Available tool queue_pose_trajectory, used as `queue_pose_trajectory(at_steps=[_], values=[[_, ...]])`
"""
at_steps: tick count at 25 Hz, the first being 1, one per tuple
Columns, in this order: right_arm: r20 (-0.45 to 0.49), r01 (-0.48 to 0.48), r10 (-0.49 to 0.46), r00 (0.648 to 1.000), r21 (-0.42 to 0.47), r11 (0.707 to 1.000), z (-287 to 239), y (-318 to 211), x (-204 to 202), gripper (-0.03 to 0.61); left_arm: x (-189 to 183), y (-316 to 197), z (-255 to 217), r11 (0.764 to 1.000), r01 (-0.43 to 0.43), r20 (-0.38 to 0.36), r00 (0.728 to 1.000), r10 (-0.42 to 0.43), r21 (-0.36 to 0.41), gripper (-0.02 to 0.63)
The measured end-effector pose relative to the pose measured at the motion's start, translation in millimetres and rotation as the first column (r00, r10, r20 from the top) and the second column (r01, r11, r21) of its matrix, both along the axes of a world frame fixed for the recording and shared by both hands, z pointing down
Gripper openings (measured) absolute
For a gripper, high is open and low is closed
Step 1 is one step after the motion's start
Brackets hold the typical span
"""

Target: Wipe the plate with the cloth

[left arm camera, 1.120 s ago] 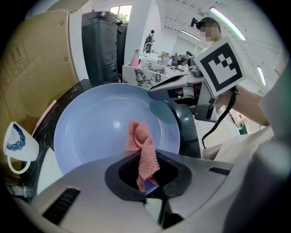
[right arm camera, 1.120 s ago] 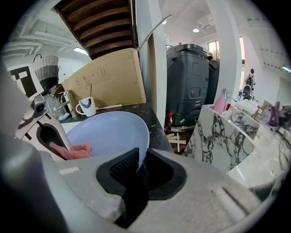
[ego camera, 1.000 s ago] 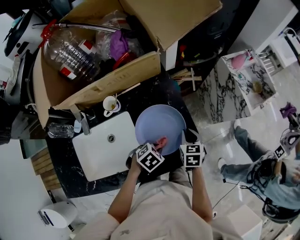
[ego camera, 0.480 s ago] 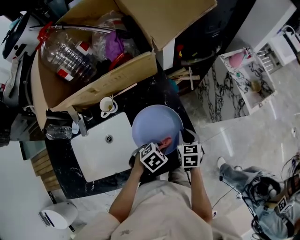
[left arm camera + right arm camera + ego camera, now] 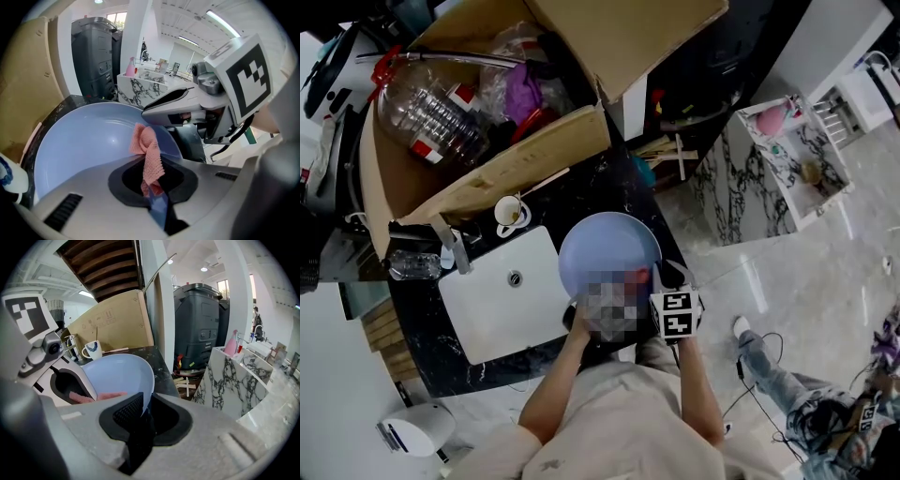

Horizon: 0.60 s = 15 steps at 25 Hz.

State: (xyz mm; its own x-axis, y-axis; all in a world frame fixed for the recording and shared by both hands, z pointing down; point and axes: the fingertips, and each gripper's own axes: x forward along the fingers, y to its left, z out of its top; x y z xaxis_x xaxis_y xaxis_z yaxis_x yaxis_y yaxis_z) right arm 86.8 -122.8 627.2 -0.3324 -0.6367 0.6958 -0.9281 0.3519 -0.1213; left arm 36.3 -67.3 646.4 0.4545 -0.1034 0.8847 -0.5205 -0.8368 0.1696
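A pale blue plate (image 5: 607, 246) is held tilted over the black counter, beside the sink. My right gripper (image 5: 143, 413) is shut on the plate's near rim, and its marker cube (image 5: 675, 314) shows at the plate's lower right. My left gripper (image 5: 152, 187) is shut on a pink waffle cloth (image 5: 147, 157), which lies against the plate's inner face (image 5: 84, 145). In the right gripper view the cloth (image 5: 101, 395) pokes out of the left gripper's jaws onto the plate (image 5: 117, 371). A mosaic patch hides the left gripper in the head view.
A white sink (image 5: 502, 300) with a faucet (image 5: 450, 246) lies left of the plate. A mug (image 5: 508, 212) stands behind it. A big cardboard box (image 5: 487, 169) of bottles and bags fills the back. A black bin (image 5: 199, 324) and a marble counter (image 5: 234, 376) stand to the right.
The plate and both grippers have shifted slightly left and away in the head view. The cloth stays pressed on the plate. A person on the floor at right has moved toward the lower right corner.
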Motion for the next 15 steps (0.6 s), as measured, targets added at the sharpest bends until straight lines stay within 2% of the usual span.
queue_pose_trajectory(at_steps=[15], values=[[0.012,0.026,-0.026,1.000,-0.014,1.000,5,-2,3,0.060,12,-34,3,0.993,0.101,-0.051,0.994,-0.099,0.057,0.031]])
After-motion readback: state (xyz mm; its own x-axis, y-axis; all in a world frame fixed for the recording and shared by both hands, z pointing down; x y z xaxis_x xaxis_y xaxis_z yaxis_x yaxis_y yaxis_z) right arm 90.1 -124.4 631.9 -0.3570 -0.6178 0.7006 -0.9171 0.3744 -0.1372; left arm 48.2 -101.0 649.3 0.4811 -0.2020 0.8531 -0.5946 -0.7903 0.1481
